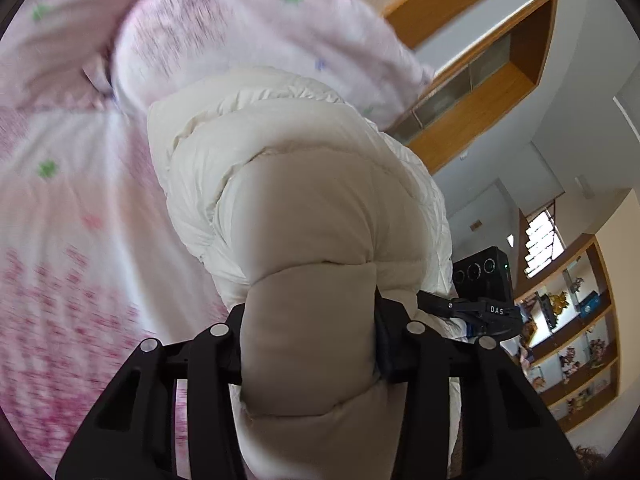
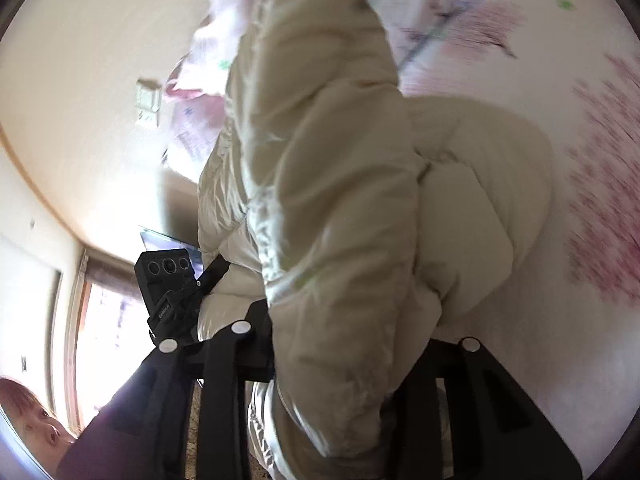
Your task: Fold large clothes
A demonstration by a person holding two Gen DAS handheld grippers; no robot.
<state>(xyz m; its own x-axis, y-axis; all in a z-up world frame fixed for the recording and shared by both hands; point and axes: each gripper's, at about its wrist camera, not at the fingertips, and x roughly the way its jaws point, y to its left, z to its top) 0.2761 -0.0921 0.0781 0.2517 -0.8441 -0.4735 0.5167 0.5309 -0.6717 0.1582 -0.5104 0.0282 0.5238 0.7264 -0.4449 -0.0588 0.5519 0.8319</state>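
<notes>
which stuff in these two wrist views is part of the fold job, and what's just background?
Job:
- cream puffer jacket, gripped in both grippers
- left gripper
- right gripper
- floral bedsheet, the work surface under the jacket

Background:
- pillow
- wooden shelves with figurines
- wall switch plate
- window

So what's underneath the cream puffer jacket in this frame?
Around the puffer jacket lies a pink floral bedsheet, so it runs beneath. Both the left gripper and right gripper clamp jacket folds. The sheet directly under it is covered.
</notes>
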